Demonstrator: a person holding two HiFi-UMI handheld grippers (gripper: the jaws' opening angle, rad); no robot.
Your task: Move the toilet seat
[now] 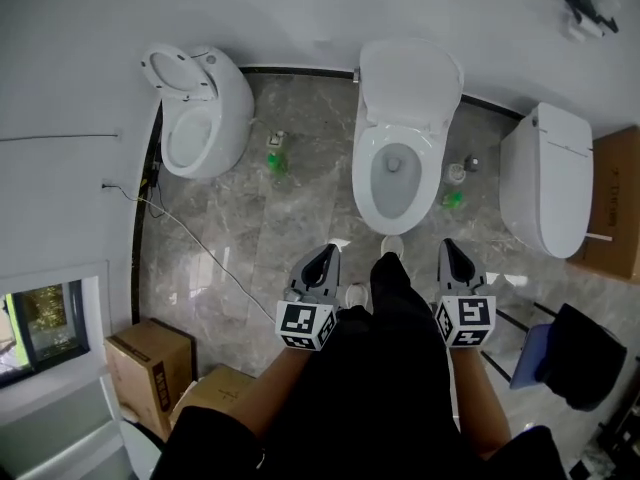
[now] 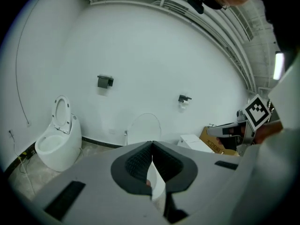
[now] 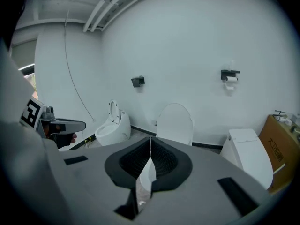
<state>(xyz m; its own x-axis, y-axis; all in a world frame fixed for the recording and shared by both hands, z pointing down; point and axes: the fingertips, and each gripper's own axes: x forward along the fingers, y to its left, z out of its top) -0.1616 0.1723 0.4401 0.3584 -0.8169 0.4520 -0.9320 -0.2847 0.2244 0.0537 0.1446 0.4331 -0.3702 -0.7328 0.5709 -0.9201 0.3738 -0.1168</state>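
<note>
From the head view I see my left tool (image 1: 322, 258) and right tool (image 1: 455, 253) side by side above the floor (image 1: 250, 238) just short of the middle toilet (image 1: 395, 183), its toilet seat (image 1: 410, 86) standing raised, while the left gripper view shows jaws pressed together on nothing, and the right gripper view shows the same.

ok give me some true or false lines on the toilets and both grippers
The middle toilet stands open. True.
The right toilet is open too. False: its lid is down.
The left gripper grips the seat. False: its jaws are shut on nothing, short of the toilet.
The right gripper is shut and empty. True.
A cardboard box lies on the floor at the person's left. True.
</note>
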